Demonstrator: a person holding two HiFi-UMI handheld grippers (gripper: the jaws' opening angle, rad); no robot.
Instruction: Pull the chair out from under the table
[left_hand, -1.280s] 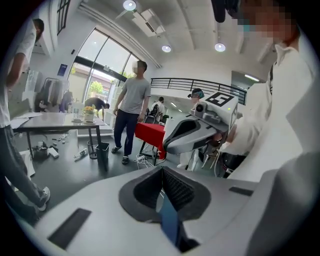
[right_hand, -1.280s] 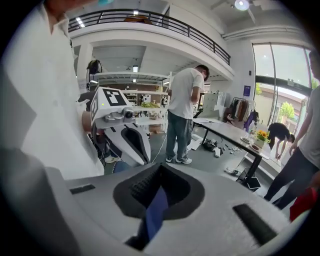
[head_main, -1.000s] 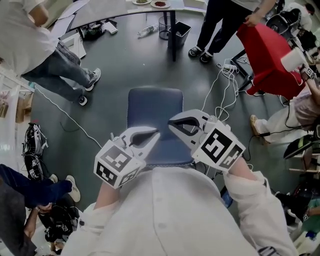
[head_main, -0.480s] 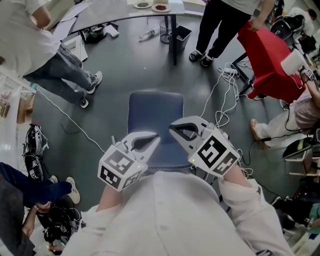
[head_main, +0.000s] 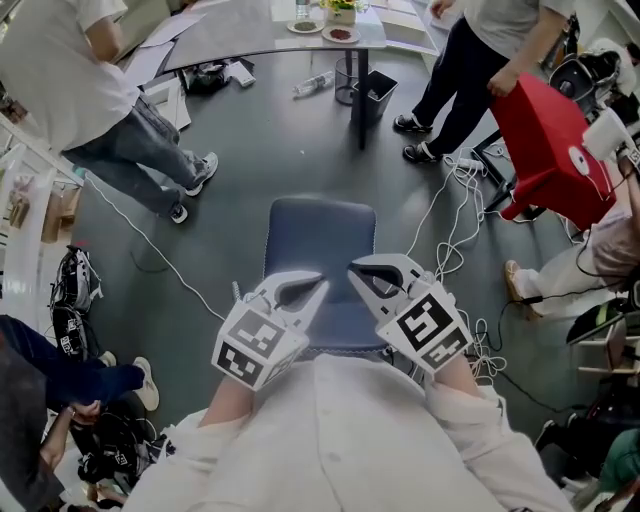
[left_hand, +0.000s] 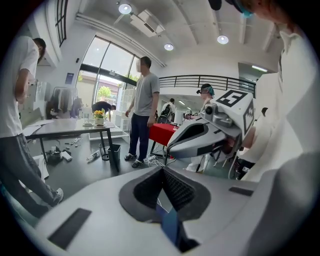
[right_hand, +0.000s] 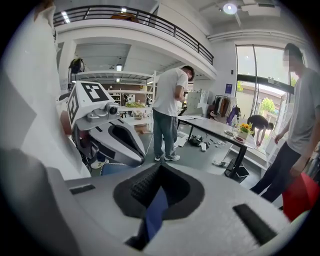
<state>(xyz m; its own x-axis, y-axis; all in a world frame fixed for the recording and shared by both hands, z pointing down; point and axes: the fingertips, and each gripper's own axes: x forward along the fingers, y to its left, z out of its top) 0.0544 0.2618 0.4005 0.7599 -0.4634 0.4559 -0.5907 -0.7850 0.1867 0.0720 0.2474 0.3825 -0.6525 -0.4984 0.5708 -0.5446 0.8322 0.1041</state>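
Note:
The blue chair (head_main: 320, 240) stands on the grey floor, well apart from the grey table (head_main: 240, 30) at the top of the head view. Both grippers hover side by side over the seat's near edge, close to my body. The left gripper (head_main: 320, 285) is shut with nothing between its pads. The right gripper (head_main: 352, 268) is shut and empty too. In the left gripper view, the left gripper (left_hand: 161, 170) shows a sliver of blue seat (left_hand: 170, 227) behind its closed tips. In the right gripper view, the right gripper (right_hand: 160, 167) shows the same blue (right_hand: 155, 210).
One person (head_main: 90, 90) stands at the upper left. Another (head_main: 480, 60) at the upper right holds a red chair (head_main: 550, 140). White cables (head_main: 450, 220) trail on the floor right of the chair. A black bin (head_main: 375, 65) sits by the table leg. Bags (head_main: 70, 290) lie at the left.
Both grippers stay shut over the seat's near edge. The head view has tipped up a little, so more of the table shows and the chair sits slightly further right in the picture.

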